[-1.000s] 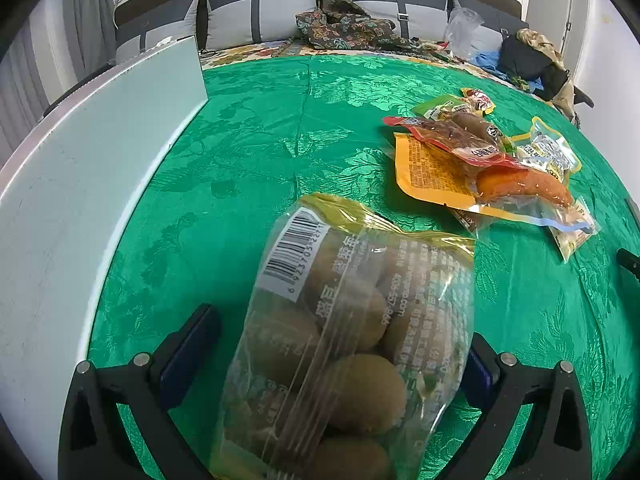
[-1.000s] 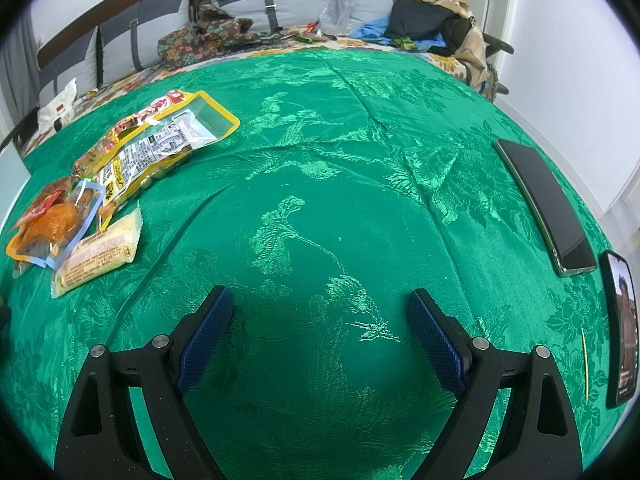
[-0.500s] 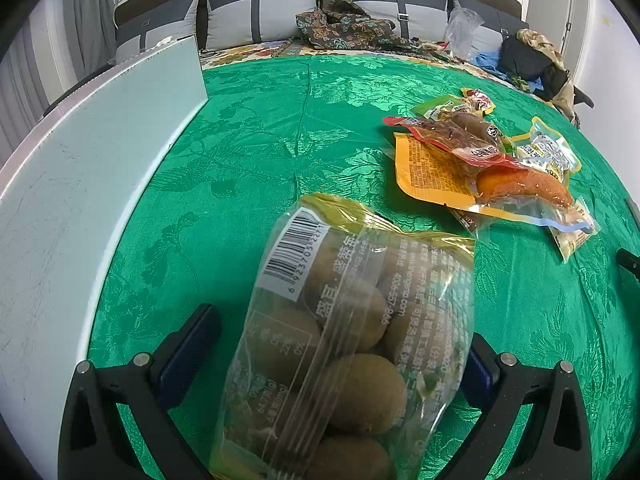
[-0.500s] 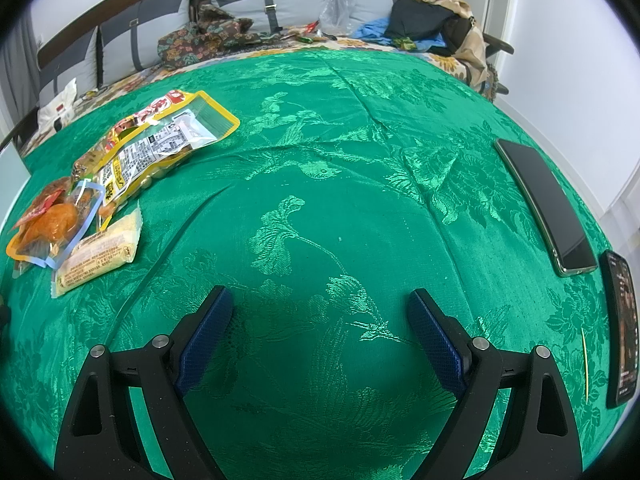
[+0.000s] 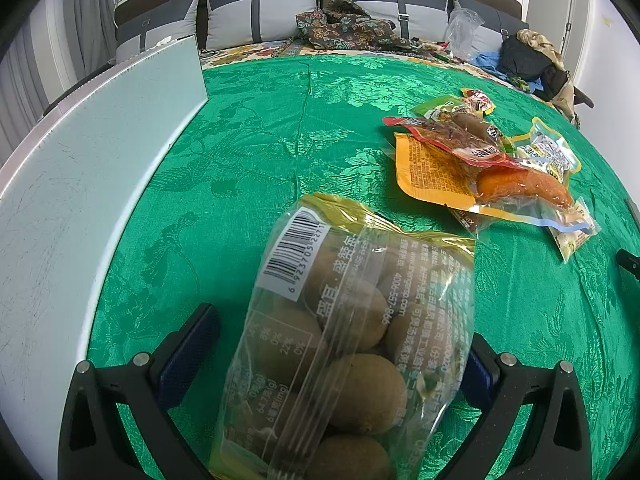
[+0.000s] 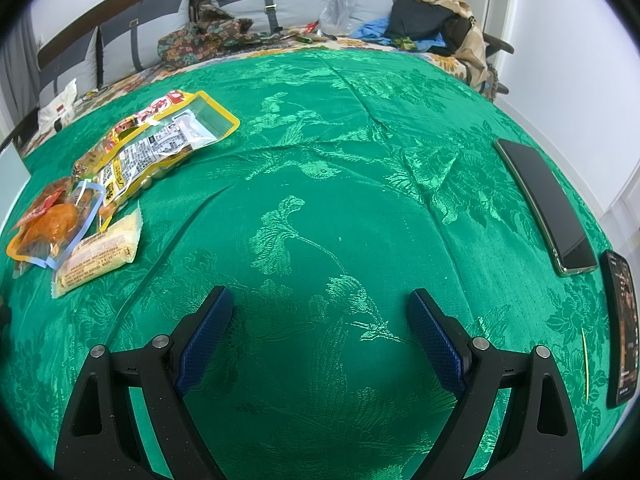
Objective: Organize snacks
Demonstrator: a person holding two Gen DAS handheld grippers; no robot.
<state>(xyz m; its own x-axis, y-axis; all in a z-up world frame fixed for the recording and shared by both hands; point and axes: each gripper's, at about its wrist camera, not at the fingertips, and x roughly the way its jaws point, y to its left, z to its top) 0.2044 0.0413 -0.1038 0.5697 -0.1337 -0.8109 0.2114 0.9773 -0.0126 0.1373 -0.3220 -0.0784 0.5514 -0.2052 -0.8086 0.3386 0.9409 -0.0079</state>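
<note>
tablecloth [image 6: 328, 152]: glossy woven cloth | egg bag [image 5: 348, 332]: clear shiny plastic

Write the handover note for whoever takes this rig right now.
Left hand-held gripper: jaws wide, the clear bag of brown eggs lies between them; whether it is gripped cannot be told.
Right hand-held gripper: open, empty, over bare green tablecloth.
Remaining snack packets lie piled together on the cloth, to the left in the right wrist view. White box wall stands left of the egg bag. Two phones lie at the right edge.
Left: the egg bag and the whole pile.
</note>
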